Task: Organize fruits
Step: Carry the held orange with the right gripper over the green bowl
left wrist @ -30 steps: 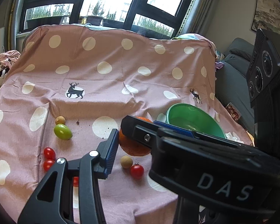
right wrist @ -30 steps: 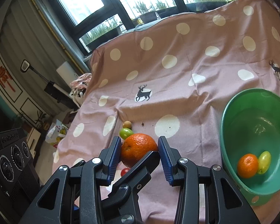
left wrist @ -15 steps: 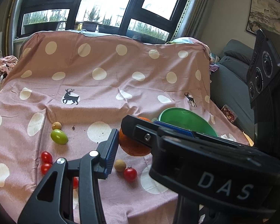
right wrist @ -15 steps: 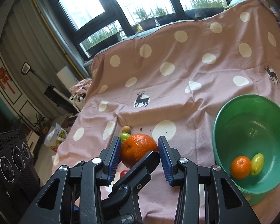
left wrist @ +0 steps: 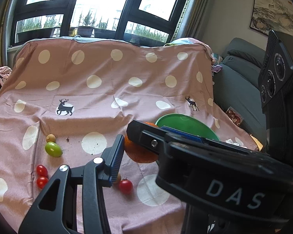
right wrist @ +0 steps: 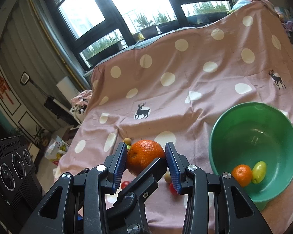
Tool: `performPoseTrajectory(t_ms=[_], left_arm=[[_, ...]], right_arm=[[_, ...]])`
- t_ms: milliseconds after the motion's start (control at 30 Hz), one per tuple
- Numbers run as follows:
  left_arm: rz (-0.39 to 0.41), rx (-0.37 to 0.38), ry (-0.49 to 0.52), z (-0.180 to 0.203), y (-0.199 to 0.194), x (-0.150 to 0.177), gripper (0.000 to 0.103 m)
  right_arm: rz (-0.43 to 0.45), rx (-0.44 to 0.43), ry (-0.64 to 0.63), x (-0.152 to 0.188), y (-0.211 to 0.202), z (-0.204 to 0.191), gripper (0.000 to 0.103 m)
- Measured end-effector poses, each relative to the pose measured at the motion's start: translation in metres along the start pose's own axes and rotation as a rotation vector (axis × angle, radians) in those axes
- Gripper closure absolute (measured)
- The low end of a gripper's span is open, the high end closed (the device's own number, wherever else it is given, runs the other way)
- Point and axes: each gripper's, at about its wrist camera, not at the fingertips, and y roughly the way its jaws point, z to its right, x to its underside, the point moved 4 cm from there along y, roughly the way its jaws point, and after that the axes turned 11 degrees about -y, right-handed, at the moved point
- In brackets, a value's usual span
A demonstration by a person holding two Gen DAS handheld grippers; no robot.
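A big dark-framed window (left wrist: 99, 15) with potted plants on its sill fills the far wall, and in front of it a pink cloth (left wrist: 107, 89) with white dots and little deer prints is draped over the bench. Both hand-held grippers meet over the near middle of the cloth on one large orange (right wrist: 144, 156). The right hand-held gripper (right wrist: 146, 163) has its blue-padded fingers (right wrist: 120, 161) pressed on the orange's left and right sides, holding it clear of the cloth. The left hand-held gripper (left wrist: 144, 146) comes in across it; one finger of it lies against the near face of the orange, and from its own view the orange (left wrist: 140, 154) sits between its pads too, so both seem to share the grip at a narrow-to-middling spread. To the right stands a green bowl (right wrist: 220, 128) with a small orange (right wrist: 241, 175) and a yellow-green oval fruit (right wrist: 259, 171) touching each other in its near part. Left on the cloth lie a green oval fruit (left wrist: 53, 149) with a small tan round one (left wrist: 50, 138) just behind it, and nearer, two cherry tomatoes (left wrist: 42, 176) side by side. Another cherry tomato (left wrist: 125, 186) rests below the held orange, beside a second tan fruit (left wrist: 117, 178) half hidden by the finger. A grey sofa (left wrist: 238, 89) stands far right.
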Motion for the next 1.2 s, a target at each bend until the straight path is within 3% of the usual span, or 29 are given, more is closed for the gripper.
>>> performPoseTrajectory(t_ms=[867, 1200], left_arm=[[-0.055, 0.046, 0.156, 0.062, 0.025, -0.002, 0.061], [-0.083, 0.107, 0.147, 0.07, 0.038, 0.004, 0.061]], right_arm=[[0.09, 0.043, 0.123, -0.001, -0.034, 0.052, 0.059], [0.089, 0.089, 0.164, 0.003, -0.038, 0.07, 0.059]])
